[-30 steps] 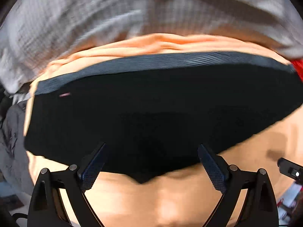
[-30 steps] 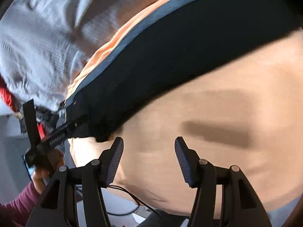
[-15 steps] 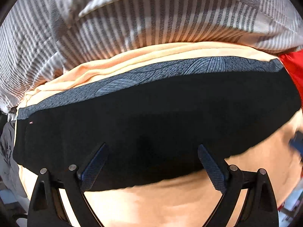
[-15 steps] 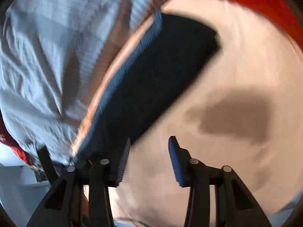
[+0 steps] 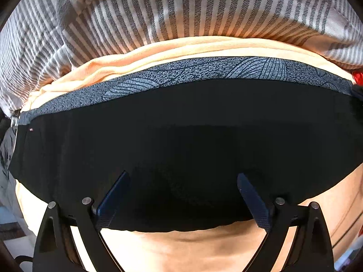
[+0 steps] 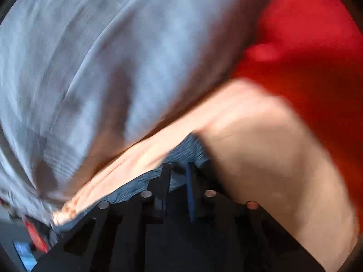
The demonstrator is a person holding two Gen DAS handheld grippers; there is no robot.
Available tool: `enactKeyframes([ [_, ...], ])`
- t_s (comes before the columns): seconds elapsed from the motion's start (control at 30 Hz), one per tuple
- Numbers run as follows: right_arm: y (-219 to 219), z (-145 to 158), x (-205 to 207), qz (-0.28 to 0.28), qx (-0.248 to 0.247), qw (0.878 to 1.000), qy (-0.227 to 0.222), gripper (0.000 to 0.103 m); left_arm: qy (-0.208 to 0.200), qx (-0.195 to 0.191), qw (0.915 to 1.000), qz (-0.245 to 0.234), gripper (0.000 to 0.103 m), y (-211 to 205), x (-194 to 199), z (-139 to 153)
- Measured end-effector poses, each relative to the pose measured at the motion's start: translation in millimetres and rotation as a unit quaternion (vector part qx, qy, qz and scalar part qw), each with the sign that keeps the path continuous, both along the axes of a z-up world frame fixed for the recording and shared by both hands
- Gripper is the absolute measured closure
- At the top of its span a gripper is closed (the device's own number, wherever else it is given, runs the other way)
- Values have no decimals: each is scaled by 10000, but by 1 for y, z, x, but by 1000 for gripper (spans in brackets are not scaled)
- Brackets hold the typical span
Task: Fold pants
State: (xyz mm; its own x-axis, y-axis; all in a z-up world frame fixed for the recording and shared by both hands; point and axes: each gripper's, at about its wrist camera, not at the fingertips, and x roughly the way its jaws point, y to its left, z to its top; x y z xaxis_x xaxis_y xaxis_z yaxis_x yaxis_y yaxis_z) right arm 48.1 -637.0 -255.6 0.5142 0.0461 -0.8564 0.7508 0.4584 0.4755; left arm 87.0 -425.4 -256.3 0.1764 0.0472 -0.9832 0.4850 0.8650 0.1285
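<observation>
2 views show the scene, 1 from each wrist. From the left wrist, the left tongs (image 5: pixel 182 198) stand wide open, pointing steeply down, with nothing between the pads; both fingers (image 5: pixel 113 196) hang over the near part of the black pants (image 5: pixel 181 140), and whether the tips touch the cloth cannot be told. The pants lie flat on a peach sheet (image 5: pixel 181 244), stretching well past the tongs to the left and to the right. Ahead of the tongs runs the grey patterned waistband (image 5: pixel 204 72) along the far edge of the pants. Beyond it sits a bunched fold of the peach sheet, then a grey-and-white striped blanket (image 5: pixel 158 15) heaped across the top. At the far right, just past the end of the waistband, a sliver of red cloth (image 5: pixel 358 78) shows.

From the right wrist the picture is blurred. To the left of and ahead of the right tongs (image 6: pixel 179 172) lies the striped blanket (image 6: pixel 90 68), here a grey smear. The right tongs have just been closing and now stand nearly shut, with the grey waistband (image 6: pixel 192 149) at the corner of the pants caught between the pads. The peach sheet (image 6: pixel 272 158) spreads right of the tongs, and the red cloth (image 6: pixel 306 45) fills the upper right.
</observation>
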Motion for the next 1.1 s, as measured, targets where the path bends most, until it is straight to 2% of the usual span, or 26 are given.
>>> enactKeyframes([
  [0.07, 3, 14, -18, 1, -150, 9999, 35, 87, 40, 12, 10000, 31, 6, 0, 2, -1],
  [0.13, 10, 25, -34, 67, -110, 9999, -66, 87, 66, 72, 10000, 15, 6, -2, 6, 1],
  [0.2, 21, 35, -60, 15, 7, 9997, -238, 80, 4, -41, 10000, -41, 6, -9, 10, 11],
  [0.27, 29, 36, -85, -169, 250, 9989, -372, 53, -121, -231, 9995, -153, 6, -21, 15, 23],
  [0.3, 34, 32, -97, -270, 414, 9979, -407, 47, -161, -278, 9993, -215, 6, -27, 18, 27],
  [0.43, 49, 5, -115, -462, 974, 9929, -499, 47, -236, -302, 9987, -343, 6, -55, 29, 23],
  [0.53, 53, -9, -113, -507, 1365, 9863, -779, 47, -146, -250, 9991, -323, 6, -71, 30, 9],
  [0.67, 62, -27, -103, -413, 1694, 9791, -1049, 47, 43, -71, 9994, -325, 6, -66, 21, -15],
  [0.8, 65, -33, -88, -391, 1674, 9757, -1355, 47, 62, -221, 9996, -192, 6, -61, 23, -19],
  [0.9, 64, -35, -70, -334, 1660, 9740, -1504, 47, 83, -194, 9997, -137, 1, -53, 24, -26],
  [1.1, 63, -40, -43, -297, 1811, 9702, -1582, 49, 474, -420, 9979, 96, 0, -36, 32, -40],
])
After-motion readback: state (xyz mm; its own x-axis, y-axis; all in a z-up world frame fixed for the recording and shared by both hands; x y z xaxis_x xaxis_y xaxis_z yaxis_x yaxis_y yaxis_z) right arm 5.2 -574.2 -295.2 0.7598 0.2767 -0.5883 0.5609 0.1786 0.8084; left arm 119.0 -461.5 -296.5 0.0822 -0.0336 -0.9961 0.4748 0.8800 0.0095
